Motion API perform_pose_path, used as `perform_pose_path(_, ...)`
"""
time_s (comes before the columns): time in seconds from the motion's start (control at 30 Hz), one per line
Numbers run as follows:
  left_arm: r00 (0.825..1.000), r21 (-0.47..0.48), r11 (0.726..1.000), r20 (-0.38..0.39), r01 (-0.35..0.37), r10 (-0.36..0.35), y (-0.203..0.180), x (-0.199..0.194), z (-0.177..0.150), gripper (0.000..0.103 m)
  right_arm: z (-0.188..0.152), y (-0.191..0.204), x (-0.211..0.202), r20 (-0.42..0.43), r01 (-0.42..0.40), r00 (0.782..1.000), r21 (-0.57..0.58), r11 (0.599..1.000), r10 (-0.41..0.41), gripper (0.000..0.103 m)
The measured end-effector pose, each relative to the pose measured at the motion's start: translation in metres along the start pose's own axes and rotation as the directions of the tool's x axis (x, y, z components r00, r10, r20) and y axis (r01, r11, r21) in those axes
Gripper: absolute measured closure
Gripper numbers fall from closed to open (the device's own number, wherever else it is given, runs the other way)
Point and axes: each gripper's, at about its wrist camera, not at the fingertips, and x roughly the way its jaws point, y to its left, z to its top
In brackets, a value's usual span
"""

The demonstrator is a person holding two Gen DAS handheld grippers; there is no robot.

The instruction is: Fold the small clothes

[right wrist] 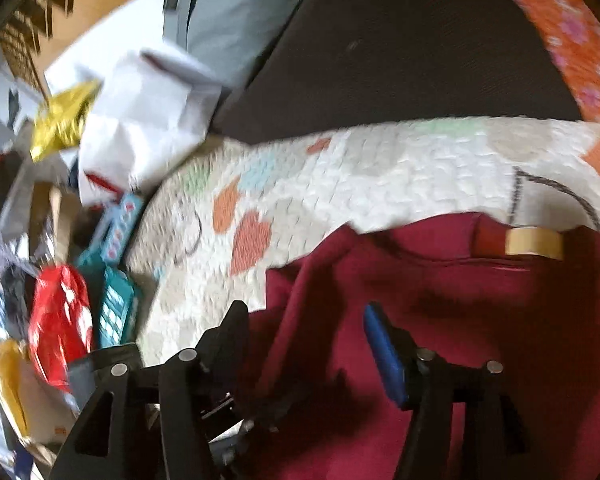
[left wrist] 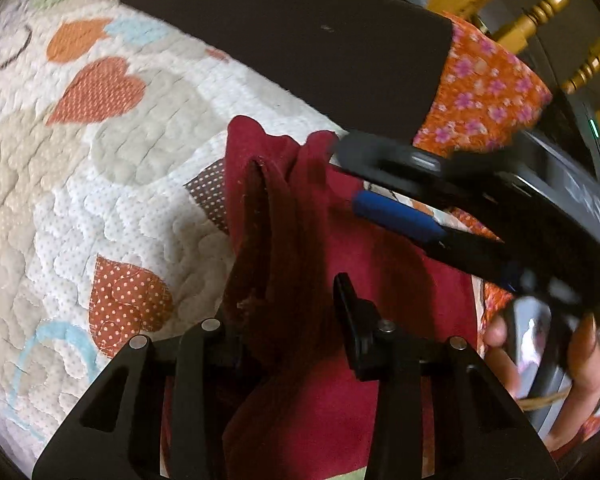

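A dark red small garment (left wrist: 340, 240) lies on a white quilted bedcover (left wrist: 80, 200) with heart patches. My left gripper (left wrist: 288, 296) has its jaws apart, and a bunched fold of the red cloth rises between and over its left finger. My right gripper (left wrist: 396, 216), with a blue pad, hovers just above the garment at the right, held by a hand. In the right wrist view the right gripper (right wrist: 308, 320) is open over the red garment (right wrist: 480, 320), near its neckline with a tan label (right wrist: 534, 242).
A dark flat cushion (left wrist: 284, 44) and an orange floral cloth (left wrist: 488, 88) lie beyond the garment. Wooden bed posts (left wrist: 556, 4) stand far right. White paper, gold and red wrappers and a teal box (right wrist: 116, 292) clutter the area left of the quilt (right wrist: 340, 172).
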Motion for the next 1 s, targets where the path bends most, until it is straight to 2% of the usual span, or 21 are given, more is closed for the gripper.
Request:
perform_pose_path(0.3, 1.0, 0.029, 1.0, 0.008, 0.006, -0.007, -0.009, -0.008, -0.005, 0.071, 0.01, 0.028, 0.044, -0.139, 0.072, 0.986, -0.11, 0.991, -0.087, 0.044)
perform_pose_path(0.43, 1.0, 0.063, 0.998, 0.005, -0.006, 0.006, -0.016, -0.008, -0.009, 0.071, 0.011, 0.028, 0.055, -0.21, 0.108, 0.967, -0.163, 0.981, -0.142, 0.044)
perform_pose_path(0.6, 1.0, 0.104, 0.994, 0.018, 0.018, -0.02, -0.029, -0.013, -0.012, 0.071, 0.01, 0.036, 0.033, -0.173, 0.055, 0.981, -0.184, 0.981, -0.087, 0.042)
perform_pose_path(0.63, 1.0, 0.11, 0.994, 0.019, 0.016, -0.019, -0.03, -0.014, -0.012, 0.071, 0.01, 0.038, 0.033, -0.181, 0.069, 0.978, -0.207, 0.976, -0.107, 0.039)
perform_pose_path(0.8, 1.0, 0.148, 0.989, 0.008, 0.007, -0.008, -0.042, -0.009, -0.014, 0.071, 0.003, 0.037, 0.048, -0.274, 0.123, 0.94, -0.285, 0.951, -0.204, 0.039)
perform_pose_path(0.87, 1.0, 0.156, 0.988, -0.004, 0.013, -0.013, -0.045, -0.01, -0.014, 0.071, -0.003, 0.029, 0.047, -0.253, 0.139, 0.944, -0.278, 0.95, -0.212, 0.051)
perform_pose_path(0.93, 0.999, 0.159, 0.986, -0.025, 0.038, -0.034, -0.046, -0.014, -0.012, 0.071, -0.008, 0.017, 0.038, -0.197, 0.147, 0.96, -0.256, 0.955, -0.201, 0.073)
perform_pose_path(1.0, 0.994, 0.162, 0.982, -0.052, 0.102, -0.094, -0.05, -0.025, -0.008, 0.071, -0.014, 0.005, 0.02, -0.129, 0.13, 0.978, -0.236, 0.963, -0.164, 0.079)
